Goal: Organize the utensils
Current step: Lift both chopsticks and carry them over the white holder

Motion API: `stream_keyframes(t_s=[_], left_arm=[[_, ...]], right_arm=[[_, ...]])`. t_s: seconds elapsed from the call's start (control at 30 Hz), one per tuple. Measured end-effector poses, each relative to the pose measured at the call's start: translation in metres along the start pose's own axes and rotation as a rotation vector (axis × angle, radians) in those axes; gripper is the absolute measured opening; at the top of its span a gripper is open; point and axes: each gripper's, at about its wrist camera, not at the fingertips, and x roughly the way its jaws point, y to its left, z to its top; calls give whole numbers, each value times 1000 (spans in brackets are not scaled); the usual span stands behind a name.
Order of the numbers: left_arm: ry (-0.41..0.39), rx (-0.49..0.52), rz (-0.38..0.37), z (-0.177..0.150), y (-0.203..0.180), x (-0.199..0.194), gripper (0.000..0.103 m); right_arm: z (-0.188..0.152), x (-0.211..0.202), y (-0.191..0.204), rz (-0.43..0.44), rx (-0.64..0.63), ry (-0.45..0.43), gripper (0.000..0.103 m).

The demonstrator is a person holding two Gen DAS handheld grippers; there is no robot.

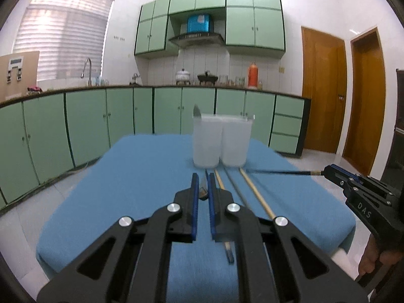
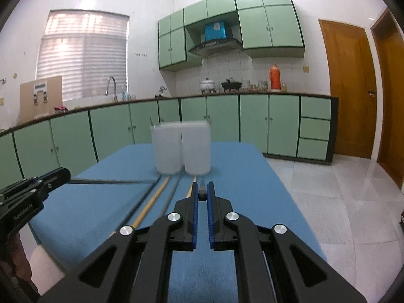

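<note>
Black and thin, a stiff, light chopstick (image 1: 277, 172) is pinched at its end in each closed gripper (image 2: 201, 192) above the blue table (image 1: 141, 176), likely to pivot unless gripped nearer mid-length

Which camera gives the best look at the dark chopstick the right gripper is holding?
The left wrist view: the dark chopstick runs sideways in full length from the right gripper, above the blue tablecloth. The right wrist view sees it only end-on, a short tip between its own fingers.
</note>
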Motion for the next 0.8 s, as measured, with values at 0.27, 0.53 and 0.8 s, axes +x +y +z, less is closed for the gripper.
stream_keyframes(t_s=[0.27, 0.53, 0.8], left_arm=[[-65, 0, -24, 51, 4, 5, 6], [-46, -1, -70, 95, 10, 28, 6], [-13, -13, -98, 124, 19, 48, 6]], right_arm=[[52, 3, -10, 52, 28, -34, 7], [100, 21, -17, 104, 35, 3, 7], [138, 38, -9, 125, -15, 33, 6]])
